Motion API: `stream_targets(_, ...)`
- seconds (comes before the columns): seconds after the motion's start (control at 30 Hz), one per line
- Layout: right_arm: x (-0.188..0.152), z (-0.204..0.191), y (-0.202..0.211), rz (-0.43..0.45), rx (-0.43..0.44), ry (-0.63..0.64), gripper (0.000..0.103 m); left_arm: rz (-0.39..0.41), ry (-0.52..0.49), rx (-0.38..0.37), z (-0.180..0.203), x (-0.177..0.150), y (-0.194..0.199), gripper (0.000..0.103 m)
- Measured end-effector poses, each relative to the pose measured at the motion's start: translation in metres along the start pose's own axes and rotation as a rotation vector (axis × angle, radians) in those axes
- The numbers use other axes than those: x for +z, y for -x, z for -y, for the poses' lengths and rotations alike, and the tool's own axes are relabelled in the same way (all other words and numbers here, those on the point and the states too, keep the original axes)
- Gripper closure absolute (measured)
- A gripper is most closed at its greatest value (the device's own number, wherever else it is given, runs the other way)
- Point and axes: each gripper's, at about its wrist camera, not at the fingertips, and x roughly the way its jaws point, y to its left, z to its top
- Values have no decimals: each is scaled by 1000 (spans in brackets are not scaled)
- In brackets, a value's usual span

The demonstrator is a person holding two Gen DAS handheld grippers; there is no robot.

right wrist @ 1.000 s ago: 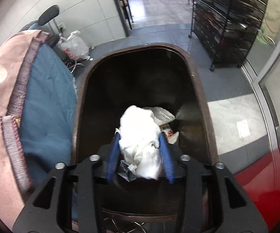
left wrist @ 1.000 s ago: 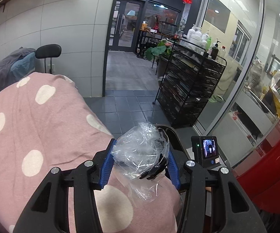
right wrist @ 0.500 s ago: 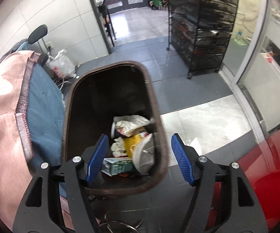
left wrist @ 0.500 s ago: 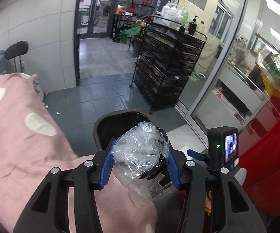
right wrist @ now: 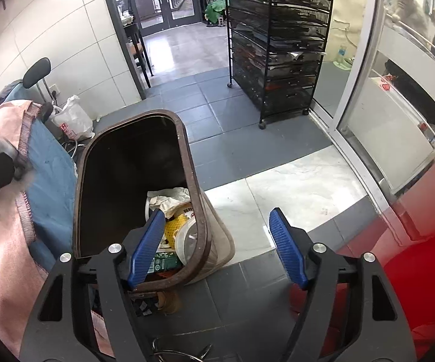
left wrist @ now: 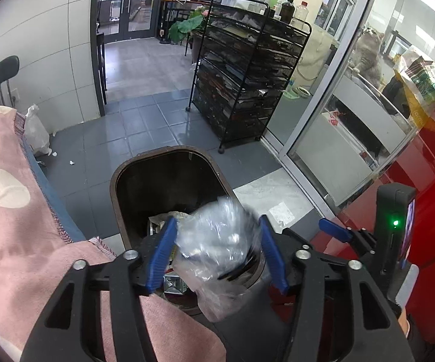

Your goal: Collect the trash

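Note:
My left gripper is shut on a crumpled clear plastic wrapper and holds it above the near rim of a brown trash bin. The bin also shows in the right wrist view, with white paper, a yellow item and a green carton inside. My right gripper is open and empty, above the bin's right edge and the floor. It also shows at the right of the left wrist view, its blue fingertip visible.
A pink spotted blanket over blue fabric lies left of the bin. A black wire rack stands behind. A glass partition and a red surface are on the right. A white plastic bag sits by the wall.
My right gripper opened and dropped a white wad into the bin, then drew back to the right. My left gripper carried the plastic wrapper from over the blanket to above the bin.

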Motion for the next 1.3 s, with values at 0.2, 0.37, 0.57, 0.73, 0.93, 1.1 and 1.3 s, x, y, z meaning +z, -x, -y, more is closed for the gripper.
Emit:
stream_targets(0.2,1,-1,3,3,-7,-4,31,34,-15,-7,5,-1,5,20)
stream_targets(0.37,3,-3,10,32,-24,-4,21,87,-37,9,12,-7,23,15)
stream_targets(0.57,4,-12,24,72,-22,-9,17,218,-50,56,17,-17,68,6)
stream_targets(0.73,5,-32,48,159,-20,25,12,297,-55,149,11,-34,100,6)
stream_targets(0.93,6,-66,81,244,26,56,6,364,9,277,-16,-53,137,6)
stream_targets(1.1,0,-104,111,305,92,108,6,406,46,381,-36,-69,167,6)
stream_targets(1.3,-14,-147,138,344,169,177,6,464,127,447,-60,-89,199,6)
